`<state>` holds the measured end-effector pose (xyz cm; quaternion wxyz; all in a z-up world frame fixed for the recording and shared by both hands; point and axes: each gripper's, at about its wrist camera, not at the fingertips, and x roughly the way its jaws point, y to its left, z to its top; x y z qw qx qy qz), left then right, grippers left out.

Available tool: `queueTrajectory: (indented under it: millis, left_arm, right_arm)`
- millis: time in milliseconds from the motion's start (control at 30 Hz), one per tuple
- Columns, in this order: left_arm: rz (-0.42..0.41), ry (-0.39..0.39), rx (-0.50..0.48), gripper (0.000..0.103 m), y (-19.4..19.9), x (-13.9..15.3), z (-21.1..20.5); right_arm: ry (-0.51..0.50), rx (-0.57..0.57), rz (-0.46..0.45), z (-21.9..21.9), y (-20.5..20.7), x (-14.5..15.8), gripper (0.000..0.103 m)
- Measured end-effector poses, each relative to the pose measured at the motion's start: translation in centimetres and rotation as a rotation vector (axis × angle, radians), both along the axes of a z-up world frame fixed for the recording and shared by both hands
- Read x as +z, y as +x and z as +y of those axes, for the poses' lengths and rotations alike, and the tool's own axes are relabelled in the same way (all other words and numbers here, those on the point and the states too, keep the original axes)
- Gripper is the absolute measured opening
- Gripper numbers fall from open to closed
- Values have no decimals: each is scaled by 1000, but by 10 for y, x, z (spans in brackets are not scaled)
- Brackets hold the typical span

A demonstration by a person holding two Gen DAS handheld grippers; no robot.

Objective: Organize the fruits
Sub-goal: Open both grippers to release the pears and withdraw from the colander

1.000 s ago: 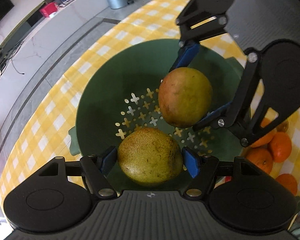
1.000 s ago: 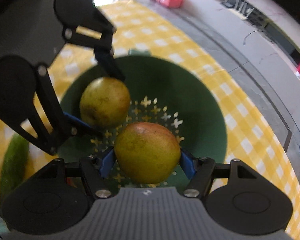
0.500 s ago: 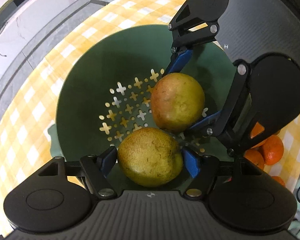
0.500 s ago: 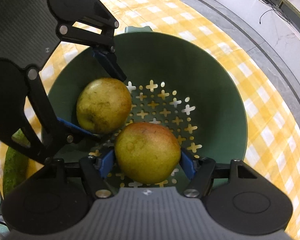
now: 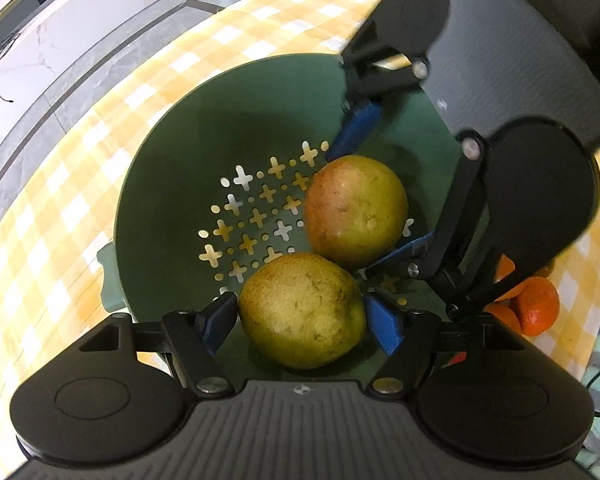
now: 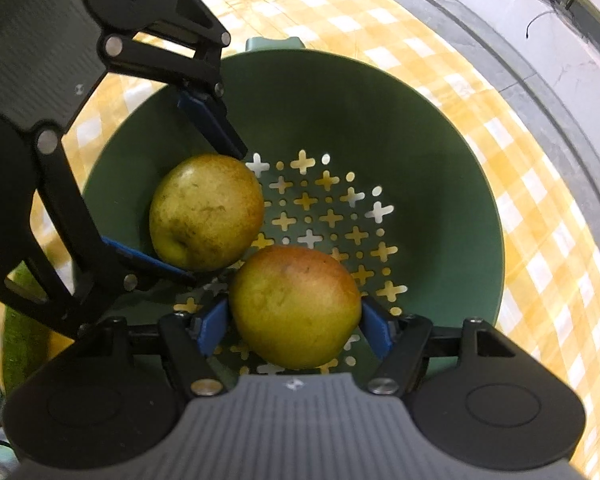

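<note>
- A green bowl (image 5: 168,184) with little cross-shaped holes in its bottom sits on a yellow and white checked cloth (image 5: 60,208).
- Inside the bowl are two round fruits that look like pears. They sit side by side, so close that they seem to touch.
- One is the spotty yellow-green pear (image 5: 302,311). The other is the pear with a red patch (image 5: 355,210).
- Outside the bowl, just past its edge on the cloth, lie some small oranges (image 5: 536,306). At least two show; the rest are hidden behind the black gripper parts.
- On the other side, in the right wrist view, a long green thing (image 6: 20,332) lies on the cloth by the bowl. It is too blurry to tell what it is.
- There are two claws, and both point steeply down into the bowl, set at an angle to each other.
- The left gripper (image 5: 300,320) has the spotty pear between its blue pads (image 5: 384,326). The pad on one side touches the pear. The other pad is close, but a thin gap seems to show, so it is hard to tell whether it squeezes.
- The right gripper (image 6: 294,326) has the red-patched pear between its blue pads. Its jaws are opening. The pads sit right at the sides of the pear, which looks low on the bowl's bottom.
- No hand or sleeve shows in either view.
</note>
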<state>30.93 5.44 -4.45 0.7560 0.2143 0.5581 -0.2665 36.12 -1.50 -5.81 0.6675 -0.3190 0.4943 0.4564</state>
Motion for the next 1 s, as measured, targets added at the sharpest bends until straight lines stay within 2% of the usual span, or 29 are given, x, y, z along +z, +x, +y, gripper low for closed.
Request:
queueTrajectory:
  millis: [33,67,100,200,367,467,600,833,1000]
  left_arm:
    - [-1,-2,-5,85,-1,2,0]
    - [-7,-10,0,85,-1,5,1]
    - [-9,-15,8,85,-1,7,2]
    - [-12,-33,19,85,-3,14,3]
    - [-56,-59,21,85,-15,27,4]
    - [-93,-88,47,84,-27,42,6]
    - [-149,-110,100,83,-48,62,6]
    - [-274,-203,204,82,-95,90,-3]
    - [-349,-289,235,80,-139,94,-18]
  right_arm:
    - [3,-1,-16,1,1,1,76]
    - [1,-2,-38,3,3,0,86]
    - [5,-8,-49,2,4,3,88]
    - [32,-40,-32,-1,8,9,88]
    - [64,-50,-69,-8,-3,23,88]
    - [118,-86,-90,-18,-9,34,88]
    - [219,-194,-126,-39,-22,49,88]
    - [436,-427,-177,-88,-61,70,85]
    - [494,-570,-244,-114,-105,67,85]
